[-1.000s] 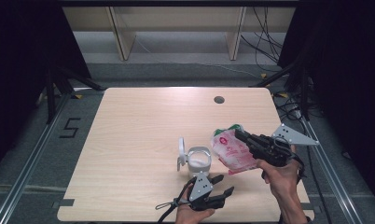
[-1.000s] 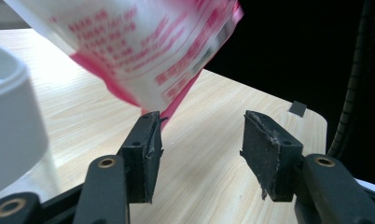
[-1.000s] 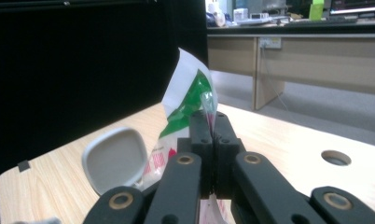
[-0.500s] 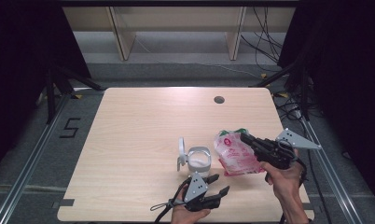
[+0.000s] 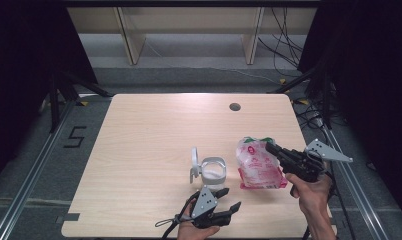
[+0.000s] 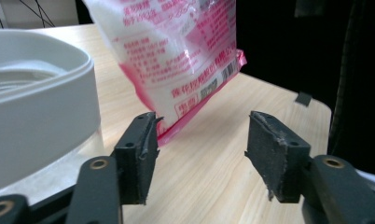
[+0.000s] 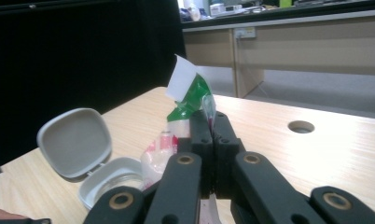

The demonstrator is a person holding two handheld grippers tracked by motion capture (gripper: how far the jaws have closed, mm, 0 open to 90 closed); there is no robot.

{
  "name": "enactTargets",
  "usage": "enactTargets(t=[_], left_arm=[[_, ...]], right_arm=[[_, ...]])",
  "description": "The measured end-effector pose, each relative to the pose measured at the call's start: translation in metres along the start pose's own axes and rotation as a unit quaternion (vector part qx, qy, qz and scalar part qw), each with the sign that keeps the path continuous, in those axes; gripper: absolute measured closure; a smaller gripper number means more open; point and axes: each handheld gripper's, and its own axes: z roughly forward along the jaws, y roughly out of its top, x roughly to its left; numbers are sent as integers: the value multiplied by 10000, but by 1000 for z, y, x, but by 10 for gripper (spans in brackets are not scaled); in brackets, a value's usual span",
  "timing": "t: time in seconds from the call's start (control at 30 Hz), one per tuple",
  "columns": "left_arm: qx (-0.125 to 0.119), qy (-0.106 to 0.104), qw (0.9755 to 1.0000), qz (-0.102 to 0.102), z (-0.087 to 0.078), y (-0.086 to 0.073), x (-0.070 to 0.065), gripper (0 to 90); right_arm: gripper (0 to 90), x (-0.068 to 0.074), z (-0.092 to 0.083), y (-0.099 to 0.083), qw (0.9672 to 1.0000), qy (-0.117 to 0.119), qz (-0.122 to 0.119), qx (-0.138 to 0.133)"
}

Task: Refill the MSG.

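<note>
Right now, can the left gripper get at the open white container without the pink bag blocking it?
Probably yes: the left gripper sits just in front of the white container, jaws open, while the pink bag hangs off to its side.

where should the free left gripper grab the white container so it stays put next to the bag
Take the white container across its round wall, low, coming from the near side where the left gripper sits with its jaws apart. The hinged lid stands open on the far-left side, and the pink bag, pinched by the right gripper, hangs close on the right, so the near side looks freest.
</note>
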Motion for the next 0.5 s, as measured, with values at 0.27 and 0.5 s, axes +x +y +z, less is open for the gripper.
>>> enactTargets(t=[0.27,0.5], left_arm=[[50,77,9997,-210,-4,-3,-2,381],[114,49,9999,-51,-9,-4,1,368]], right_arm=[[900,-7,-4,-4,9995,-297,11,49],[900,-16,-6,-9,9988,-471,19,97]])
